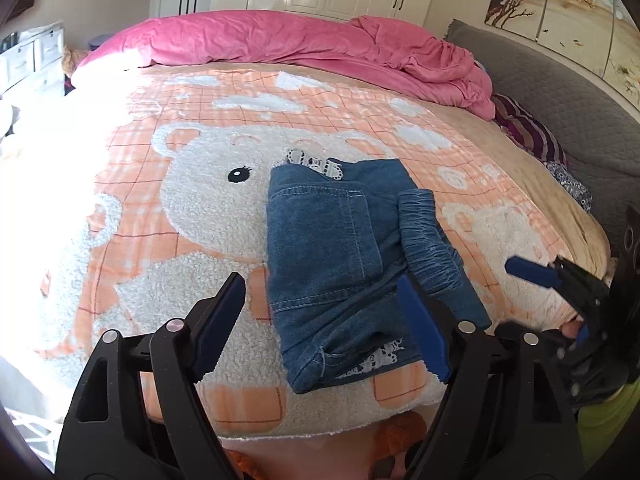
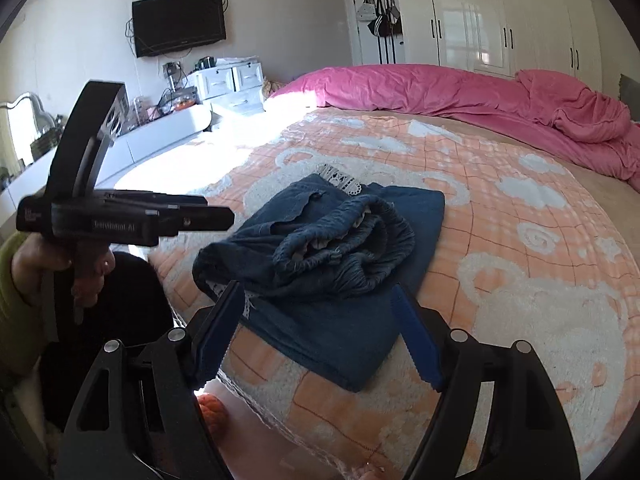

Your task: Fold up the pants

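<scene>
Small blue denim pants [image 1: 344,264] with lace trim lie folded into a compact bundle on the peach bear blanket [image 1: 168,208], elastic waistband on top. They also show in the right wrist view [image 2: 340,264]. My left gripper [image 1: 324,324] is open and empty, hovering just in front of the bundle. My right gripper [image 2: 320,332] is open and empty, also just before the bundle; it shows at the right edge of the left wrist view [image 1: 560,304]. The left gripper's body shows in the right wrist view [image 2: 120,216].
A rumpled pink duvet [image 1: 304,44] lies across the far side of the bed. A grey headboard [image 1: 560,92] and striped cloth [image 1: 528,132] are at the right. White wardrobes [image 2: 500,20], drawers [image 2: 228,80] and a wall TV [image 2: 178,24] stand beyond.
</scene>
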A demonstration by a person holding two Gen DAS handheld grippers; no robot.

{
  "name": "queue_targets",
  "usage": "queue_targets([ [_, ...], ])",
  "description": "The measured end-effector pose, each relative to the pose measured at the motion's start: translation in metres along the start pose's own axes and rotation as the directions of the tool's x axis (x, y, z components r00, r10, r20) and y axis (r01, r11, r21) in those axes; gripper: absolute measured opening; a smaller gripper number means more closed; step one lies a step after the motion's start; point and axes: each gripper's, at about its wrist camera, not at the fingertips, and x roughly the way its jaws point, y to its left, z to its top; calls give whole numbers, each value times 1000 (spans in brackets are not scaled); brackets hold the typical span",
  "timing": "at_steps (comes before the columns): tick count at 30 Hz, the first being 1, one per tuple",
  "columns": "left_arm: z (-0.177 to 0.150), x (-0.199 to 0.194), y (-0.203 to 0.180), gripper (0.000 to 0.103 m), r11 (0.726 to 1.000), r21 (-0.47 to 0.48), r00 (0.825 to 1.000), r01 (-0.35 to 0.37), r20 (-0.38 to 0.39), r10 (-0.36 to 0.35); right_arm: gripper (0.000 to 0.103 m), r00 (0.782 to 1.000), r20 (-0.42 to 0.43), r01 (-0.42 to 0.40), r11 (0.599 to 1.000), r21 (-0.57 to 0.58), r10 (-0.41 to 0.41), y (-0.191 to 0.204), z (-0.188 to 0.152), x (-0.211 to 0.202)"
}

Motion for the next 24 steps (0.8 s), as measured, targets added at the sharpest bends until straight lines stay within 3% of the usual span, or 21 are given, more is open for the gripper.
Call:
queue_targets([
  [7,11,15,22,74,997,-72,999,-27,-30,25,74,1000,11,11,995,-96,-10,20,10,7],
  [11,20,42,28,74,995,-78,996,-58,-78,52,56,1000,1,-28,992,-121,28,22,23,23],
  [14,19,62,31,74,994,-75,990,-86,-116,77,37,996,-89,-8,993,-114,-2,17,16,47],
  [16,14,71,34,74,993,-71,987,-94,-134,84,31,990,-135,16,991,-135,-34,16,5,57],
  [18,9,74,40,80,992,-89,988,-84,-136,71,30,986,-163,13,992,-129,-34,15,-3,62],
  [22,7,72,44,81,993,-96,992,-67,-113,56,32,986,-166,-17,998,-65,6,10,-7,56],
  [24,6,66,45,81,993,-105,995,-53,-90,44,41,991,-126,-40,999,3,40,1,-5,43],
])
